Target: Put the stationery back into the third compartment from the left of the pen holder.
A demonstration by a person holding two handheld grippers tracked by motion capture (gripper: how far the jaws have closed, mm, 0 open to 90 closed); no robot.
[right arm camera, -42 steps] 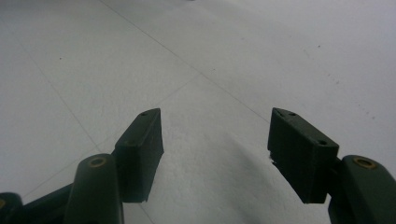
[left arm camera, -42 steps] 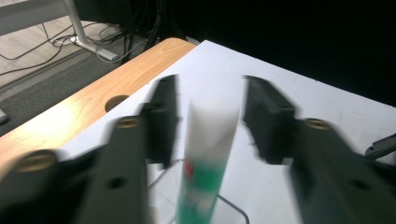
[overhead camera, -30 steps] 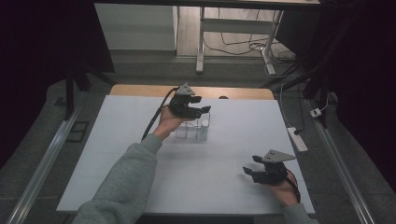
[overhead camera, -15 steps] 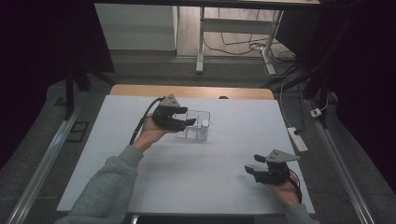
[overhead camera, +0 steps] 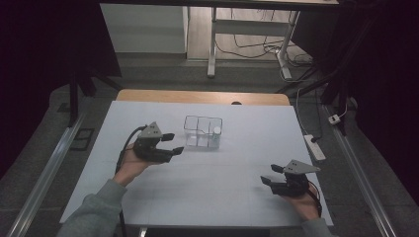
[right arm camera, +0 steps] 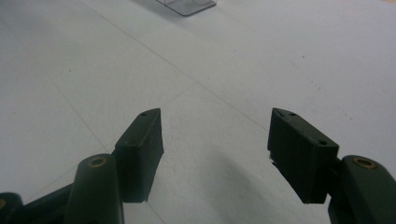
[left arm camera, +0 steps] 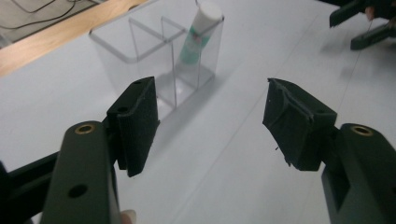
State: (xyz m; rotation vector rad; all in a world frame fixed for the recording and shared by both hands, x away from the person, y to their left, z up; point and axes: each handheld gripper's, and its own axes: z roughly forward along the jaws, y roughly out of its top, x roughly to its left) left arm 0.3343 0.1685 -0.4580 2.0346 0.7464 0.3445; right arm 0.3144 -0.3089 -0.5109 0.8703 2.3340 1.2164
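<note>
Tube (left arm camera: pixel 200 33), white-capped with green print, stands in the clear divided organizer (overhead camera: pixel 203 132), in the compartment at the organizer's right end as the high view shows it. Its long axis runs near vertical, cap up, leaning slightly so the cap rests toward the compartment's rim. The organizer sits on the white table (overhead camera: pixel 197 197), toward the far middle. Left gripper (overhead camera: pixel 170 144) hovers just left of the organizer, apart from it; its jaws have just been opening and stand apart with nothing between them. Right gripper (overhead camera: pixel 271 175) rests near the table's near right edge, jaws spread, nothing between them.
</note>
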